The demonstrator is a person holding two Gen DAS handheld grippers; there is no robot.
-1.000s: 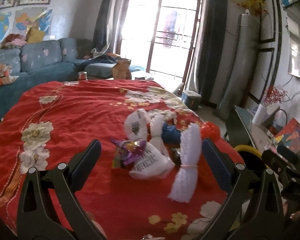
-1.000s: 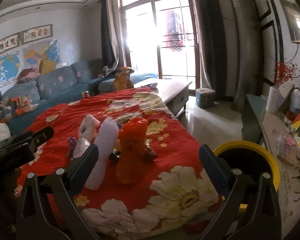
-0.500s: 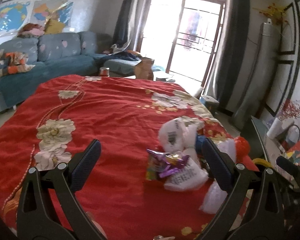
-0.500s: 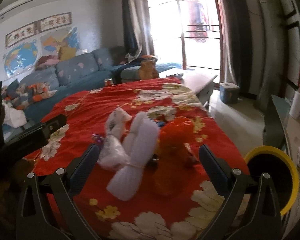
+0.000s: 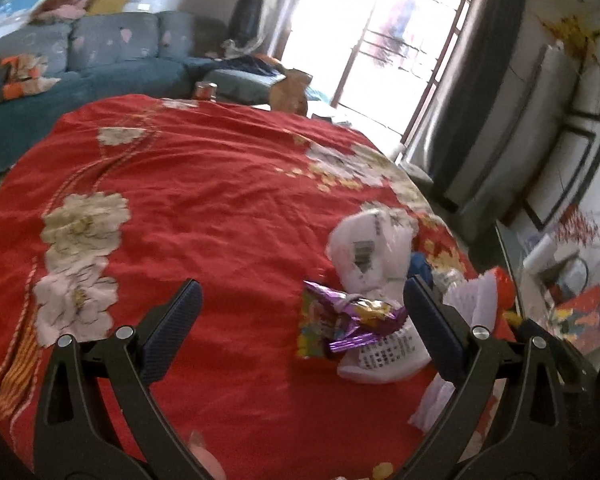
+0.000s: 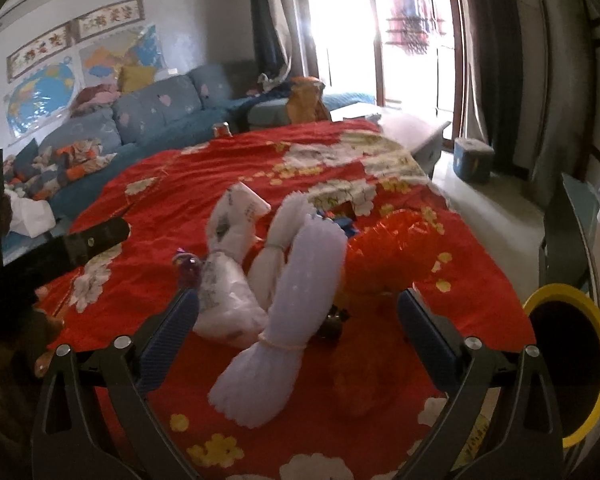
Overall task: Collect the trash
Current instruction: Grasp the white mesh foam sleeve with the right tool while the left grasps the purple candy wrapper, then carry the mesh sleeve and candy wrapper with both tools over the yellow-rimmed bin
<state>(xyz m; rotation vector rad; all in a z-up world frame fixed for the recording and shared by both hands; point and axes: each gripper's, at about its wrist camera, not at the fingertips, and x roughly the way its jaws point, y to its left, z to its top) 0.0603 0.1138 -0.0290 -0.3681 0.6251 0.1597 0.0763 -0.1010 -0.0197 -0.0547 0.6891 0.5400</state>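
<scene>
A heap of trash lies on the red flowered cloth [image 5: 204, 184]: a purple snack wrapper [image 5: 350, 316], white plastic bags [image 5: 366, 248], a white foam net sleeve [image 6: 300, 304] and a crumpled orange-red net [image 6: 396, 248]. My left gripper [image 5: 304, 320] is open just above the cloth, with the wrapper close inside its right finger and untouched. My right gripper [image 6: 298, 328] has its jaws closing. The foam sleeve lies between them and the pads do not touch it. One white bag [image 6: 224, 288] rests by its left finger. The left gripper's finger [image 6: 88, 240] shows at the left edge.
A black bin with a yellow rim [image 6: 568, 364] stands beyond the table's right edge. A blue sofa [image 6: 156, 120] with cushions runs along the far left. A low table [image 6: 404, 128] and a small blue box [image 6: 474, 156] stand near the bright glass door.
The trash heap has slid to the right in the left wrist view. The right gripper has come closer to the heap, so the foam sleeve now lies between its slightly narrowed jaws.
</scene>
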